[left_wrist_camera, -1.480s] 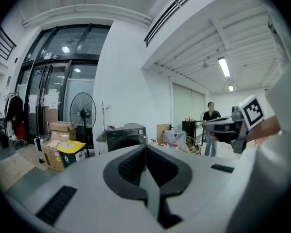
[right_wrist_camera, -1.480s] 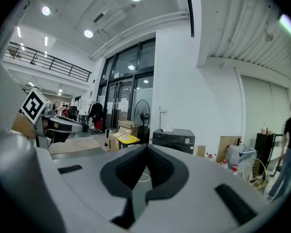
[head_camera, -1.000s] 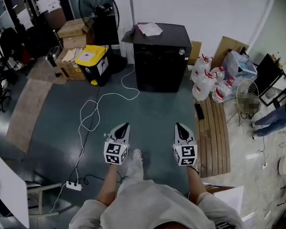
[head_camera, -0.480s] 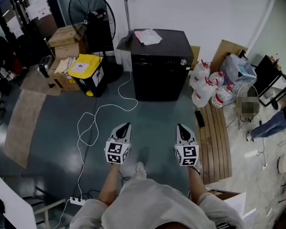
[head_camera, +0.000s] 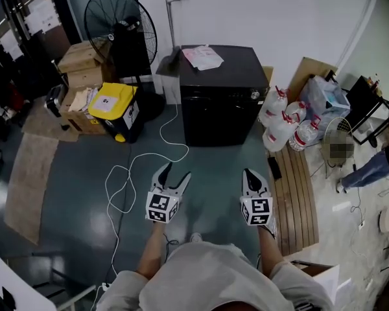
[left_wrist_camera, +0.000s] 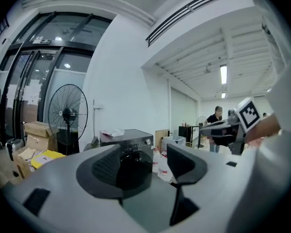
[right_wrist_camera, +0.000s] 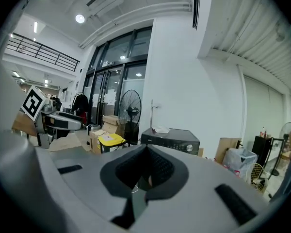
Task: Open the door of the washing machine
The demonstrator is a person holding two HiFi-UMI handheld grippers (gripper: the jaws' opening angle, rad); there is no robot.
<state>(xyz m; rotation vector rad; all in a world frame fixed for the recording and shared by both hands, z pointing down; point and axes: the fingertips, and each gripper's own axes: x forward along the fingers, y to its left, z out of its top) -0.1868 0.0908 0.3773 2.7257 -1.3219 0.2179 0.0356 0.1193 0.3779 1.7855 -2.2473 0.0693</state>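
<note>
The washing machine (head_camera: pixel 223 96) is a black cabinet against the white wall, its front door closed, with a paper (head_camera: pixel 203 57) on top. It also shows ahead in the left gripper view (left_wrist_camera: pixel 128 139) and the right gripper view (right_wrist_camera: pixel 172 139). Both grippers are held in front of the person, well short of the machine and touching nothing. My left gripper (head_camera: pixel 175 172) (left_wrist_camera: pixel 145 161) is opening its jaws, which stand apart with nothing between them. My right gripper (head_camera: pixel 249 173) (right_wrist_camera: pixel 145 171) has its jaws together and holds nothing.
A standing fan (head_camera: pixel 120 24), cardboard boxes (head_camera: pixel 84 60) and a yellow-lidded bin (head_camera: pixel 113 105) stand left of the machine. A white cable (head_camera: pixel 142 167) loops over the floor. Water jugs (head_camera: pixel 282 118) and a wooden slat platform (head_camera: pixel 292 186) are to the right. A person (head_camera: pixel 376 164) stands far right.
The person has walked forward, so the washing machine is nearer to both grippers. The left gripper's jaws, shut in the earlier frames, now stand apart. The right gripper stays shut.
</note>
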